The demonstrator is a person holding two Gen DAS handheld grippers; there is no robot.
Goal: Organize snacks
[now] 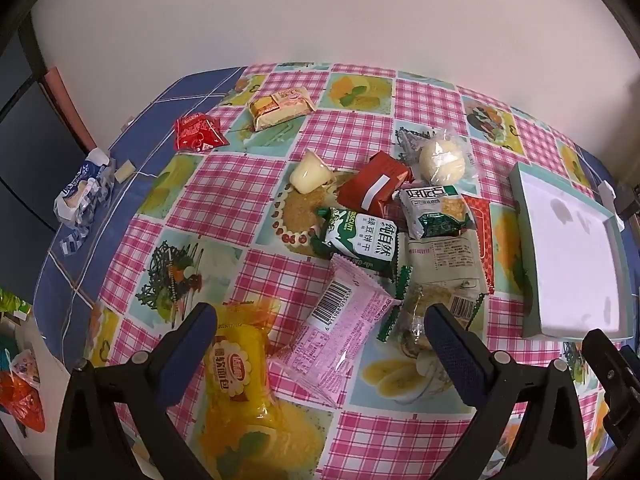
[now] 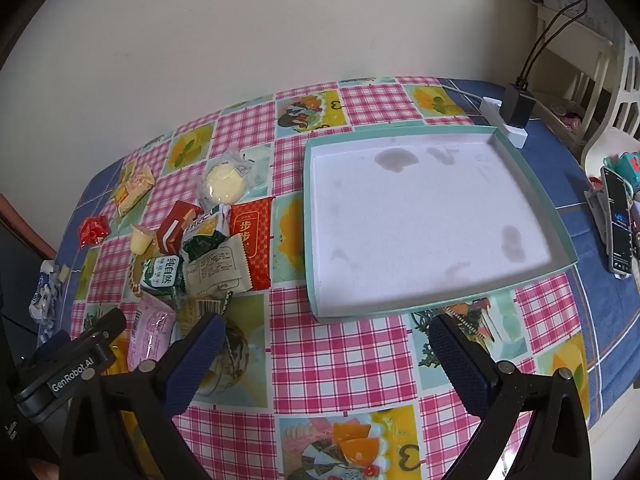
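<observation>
Both grippers' fingers spread wide, grasping nothing. Pink packet (image 1: 340, 344) near left gripper (image 1: 320, 344): light, crinkly, slippery; pinch flat middle.

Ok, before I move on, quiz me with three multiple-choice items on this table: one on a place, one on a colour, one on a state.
1. Where does the shallow teal-rimmed cardboard tray lie relative to the heap of snack packets, in the right wrist view?
A. Right of it
B. Left of it
C. Under it

2. What colour is the soft bread packet between the left gripper fingers?
A. Blue
B. Yellow
C. White

3. What state is the tray in?
A. Full of snacks
B. Covered by a lid
C. Holding no snacks

Answers: 1 A, the heap sits off its left rim. 2 B, its wrapper is yellow. 3 C, only stains mark its white floor.
</observation>
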